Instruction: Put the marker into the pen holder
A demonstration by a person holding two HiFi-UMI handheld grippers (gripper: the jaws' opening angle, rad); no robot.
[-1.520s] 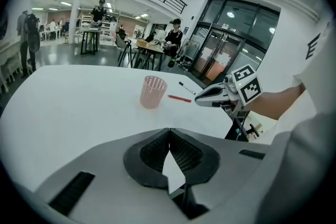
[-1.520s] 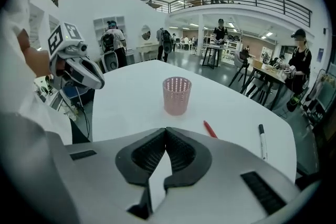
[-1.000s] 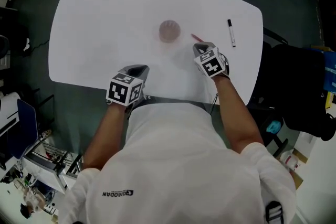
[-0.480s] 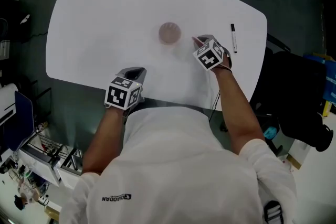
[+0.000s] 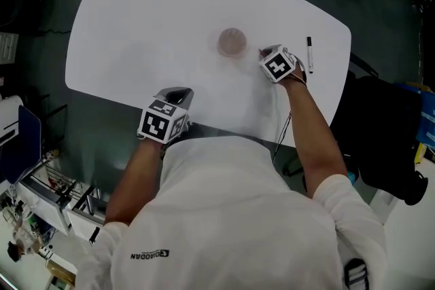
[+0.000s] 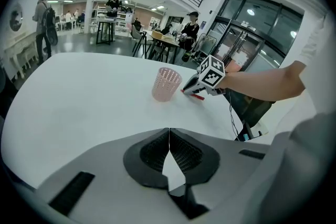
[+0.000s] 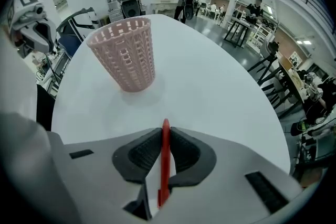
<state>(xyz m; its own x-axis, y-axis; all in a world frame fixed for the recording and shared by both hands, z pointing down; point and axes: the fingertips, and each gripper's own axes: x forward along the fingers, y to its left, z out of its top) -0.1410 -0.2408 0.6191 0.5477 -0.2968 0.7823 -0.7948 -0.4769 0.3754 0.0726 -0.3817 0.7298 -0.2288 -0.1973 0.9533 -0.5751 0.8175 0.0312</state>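
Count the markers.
2. A red marker sits between the right gripper's jaws, which have just been closing on it, by the pen holder; a black marker lies on the table further right.

White short-sleeved shirt (image 5: 224,214) here, small dark lettering printed on the back. The left claw (image 5: 178,93) and right claw (image 5: 265,53) both show pale grey shells and black ribbed pads (image 6: 152,153). Each carries a cube (image 5: 162,124) of black-and-white square markers. A thin dark cable (image 5: 284,129) runs off the right one.
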